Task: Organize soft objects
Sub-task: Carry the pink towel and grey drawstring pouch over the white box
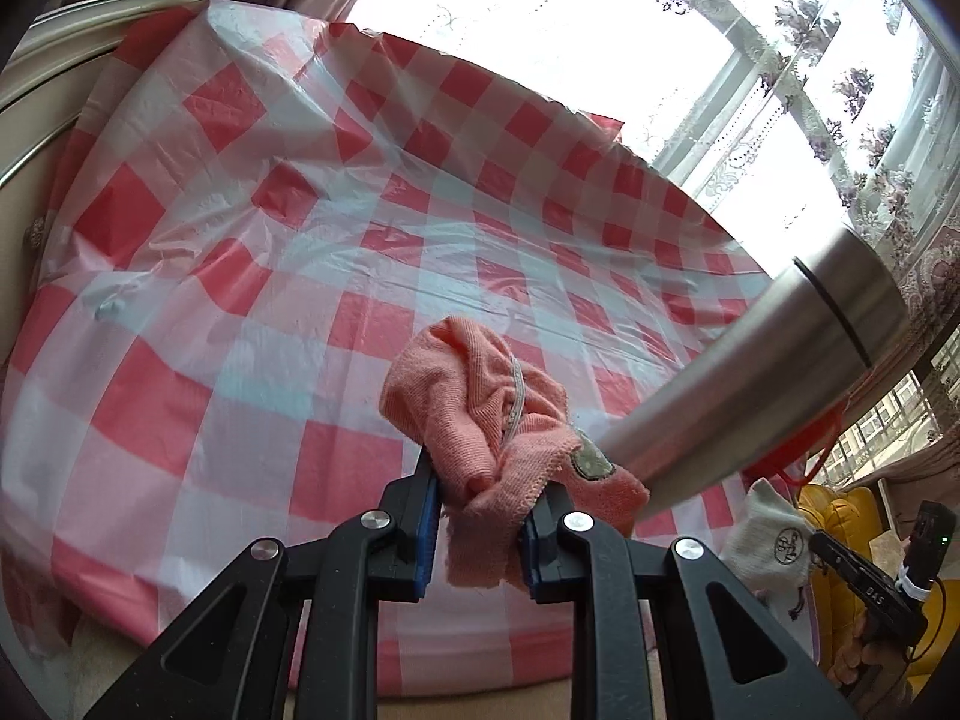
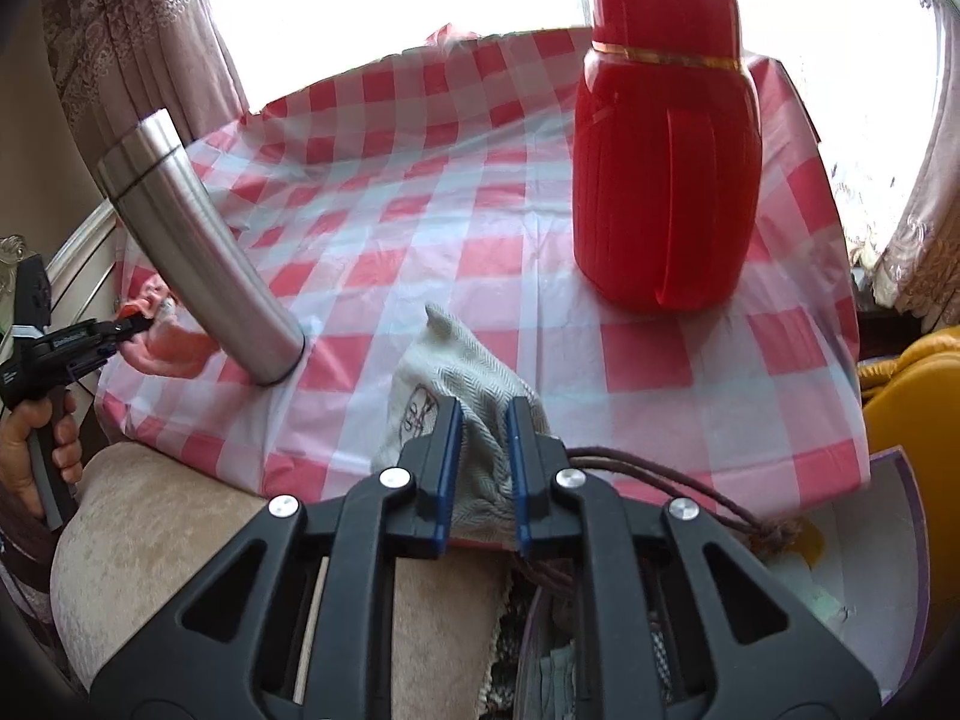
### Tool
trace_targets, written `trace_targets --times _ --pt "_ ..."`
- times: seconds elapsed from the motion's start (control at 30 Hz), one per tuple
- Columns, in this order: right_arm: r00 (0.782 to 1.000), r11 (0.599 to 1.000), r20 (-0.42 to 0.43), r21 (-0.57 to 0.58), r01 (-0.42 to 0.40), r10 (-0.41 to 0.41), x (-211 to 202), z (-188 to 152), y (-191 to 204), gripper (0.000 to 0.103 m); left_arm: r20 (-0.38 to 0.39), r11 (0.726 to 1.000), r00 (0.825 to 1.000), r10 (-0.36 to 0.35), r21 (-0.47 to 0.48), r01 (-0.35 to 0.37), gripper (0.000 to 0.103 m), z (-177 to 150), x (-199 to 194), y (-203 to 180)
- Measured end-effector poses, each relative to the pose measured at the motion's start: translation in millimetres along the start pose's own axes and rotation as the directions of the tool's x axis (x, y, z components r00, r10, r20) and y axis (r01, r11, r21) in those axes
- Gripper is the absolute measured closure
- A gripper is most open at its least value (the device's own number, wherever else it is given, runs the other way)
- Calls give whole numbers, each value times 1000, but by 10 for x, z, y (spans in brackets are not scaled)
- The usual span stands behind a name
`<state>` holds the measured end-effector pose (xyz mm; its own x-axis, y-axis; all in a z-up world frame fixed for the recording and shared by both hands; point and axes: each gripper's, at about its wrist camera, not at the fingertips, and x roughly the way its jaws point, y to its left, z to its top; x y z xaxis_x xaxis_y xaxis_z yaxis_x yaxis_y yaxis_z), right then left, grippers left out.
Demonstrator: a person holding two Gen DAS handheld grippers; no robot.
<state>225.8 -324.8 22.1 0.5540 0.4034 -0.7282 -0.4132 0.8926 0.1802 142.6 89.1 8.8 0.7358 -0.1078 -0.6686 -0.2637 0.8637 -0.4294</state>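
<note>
This is a lived-in home, likely a sitting or dining room. A table wears a red-and-white checked plastic tablecloth [image 2: 492, 228], with a red thermos jug [image 2: 666, 144] and a steel vacuum flask [image 2: 198, 240] standing on it. Floral lace curtains [image 1: 840, 96] hang at a bright window, and a beige upholstered seat [image 2: 162, 540] sits at the table's edge.

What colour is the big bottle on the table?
The big bottle is bright red with a thin gold band; the right wrist view shows it best.
</note>
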Motion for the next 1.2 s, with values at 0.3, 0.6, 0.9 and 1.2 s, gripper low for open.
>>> trace_targets --times 0.3,0.6,0.9,1.2 --pt "992 998 -129 -63 -9 1 82 -313 30 83 -8 998 999 -50 36 51 80 -212 -214 -201" --pt "990 964 -96 -253 76 -103 126 -298 299 15 -20 996 997 -73 56 74 80 -309 -251 -335" --pt "976 937 -148 -335 102 -159 594 -269 454 17 -50 988 993 -108 106 113 80 -448 -265 -628" --pt "981 964 -114 -234 127 -157 390 -308 290 54 -105 971 983 -150 170 166 80 -608 -197 -976"
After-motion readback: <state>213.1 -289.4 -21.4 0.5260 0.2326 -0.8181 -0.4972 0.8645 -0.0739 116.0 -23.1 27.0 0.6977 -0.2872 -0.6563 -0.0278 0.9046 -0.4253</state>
